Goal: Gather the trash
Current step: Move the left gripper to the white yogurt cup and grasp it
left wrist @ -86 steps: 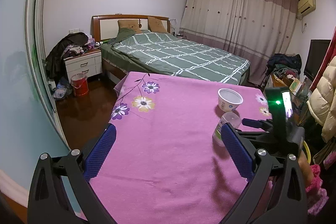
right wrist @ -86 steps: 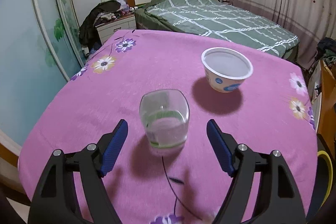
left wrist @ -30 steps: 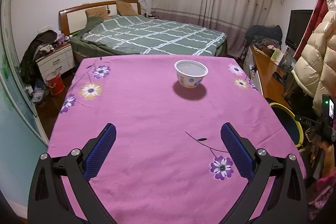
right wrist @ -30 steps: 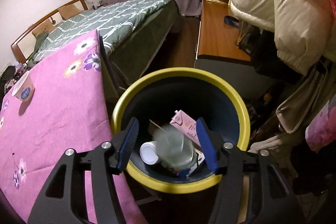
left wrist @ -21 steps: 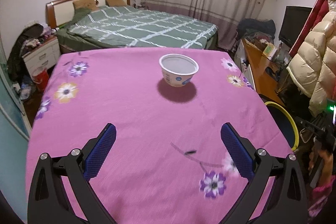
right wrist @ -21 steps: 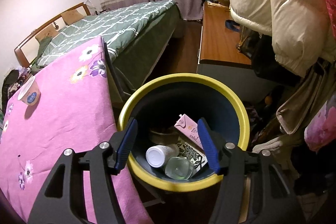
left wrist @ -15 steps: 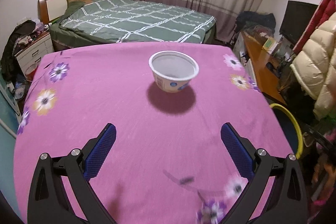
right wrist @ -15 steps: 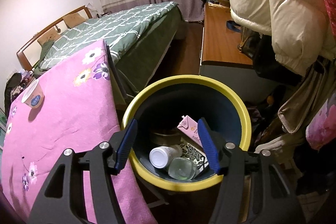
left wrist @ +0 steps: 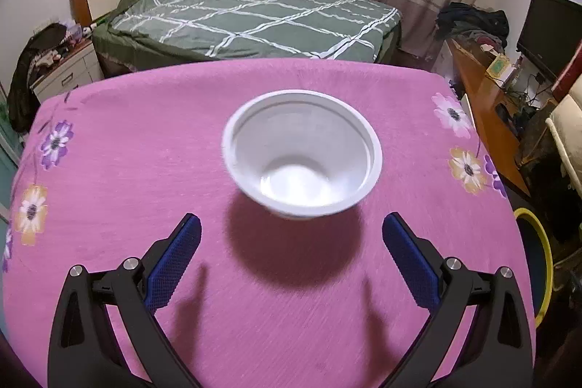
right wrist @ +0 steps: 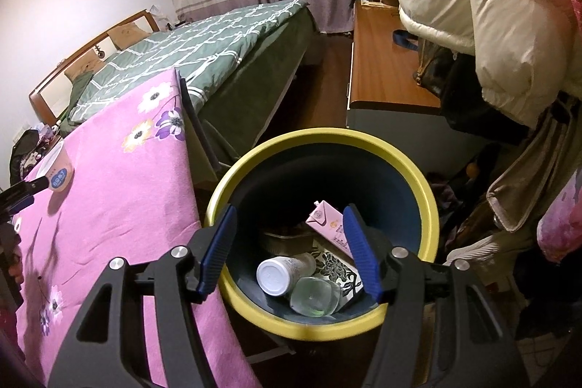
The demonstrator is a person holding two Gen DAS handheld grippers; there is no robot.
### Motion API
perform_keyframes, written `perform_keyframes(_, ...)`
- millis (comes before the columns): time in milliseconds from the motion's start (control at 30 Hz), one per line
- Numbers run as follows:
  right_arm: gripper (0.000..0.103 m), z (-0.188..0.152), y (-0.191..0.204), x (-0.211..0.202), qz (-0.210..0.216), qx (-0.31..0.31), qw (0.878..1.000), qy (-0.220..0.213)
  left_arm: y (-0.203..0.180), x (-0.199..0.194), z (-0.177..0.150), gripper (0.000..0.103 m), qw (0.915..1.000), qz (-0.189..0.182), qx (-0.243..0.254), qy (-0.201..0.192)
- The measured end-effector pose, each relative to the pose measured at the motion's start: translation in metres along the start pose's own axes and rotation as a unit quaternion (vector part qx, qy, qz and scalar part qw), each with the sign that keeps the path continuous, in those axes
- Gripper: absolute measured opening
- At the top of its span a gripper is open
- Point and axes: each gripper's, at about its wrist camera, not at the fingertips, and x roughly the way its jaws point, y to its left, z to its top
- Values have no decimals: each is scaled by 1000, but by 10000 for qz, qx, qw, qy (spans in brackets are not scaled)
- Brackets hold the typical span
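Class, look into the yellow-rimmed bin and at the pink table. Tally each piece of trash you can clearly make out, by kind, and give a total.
Clear plastic cup in the bin: 1
White-capped bottle: 1
Pink carton: 1
Foil tray: 1
Patterned black-and-white pack: 1
White bowl on the table: 1
Total: 6

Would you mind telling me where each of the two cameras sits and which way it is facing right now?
Left wrist: on the left gripper, angled down at the white bowl on the pink tablecloth; its open blue fingers show.
Right wrist: on the right gripper, angled down into the yellow-rimmed bin holding a clear cup; its open, empty fingers show.
Shared: bowl, tablecloth, bin rim, green bed.
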Motion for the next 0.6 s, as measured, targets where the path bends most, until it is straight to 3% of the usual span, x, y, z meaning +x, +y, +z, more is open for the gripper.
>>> perform_keyframes(333,58,-1,-4,13,35,35,9999,119,-8,40,17,98,9995,205,-243,-5)
perform_keyframes(600,58,0,-8,18,11,69,9999,150,-4,51,26,98,9985,289,-413,-208)
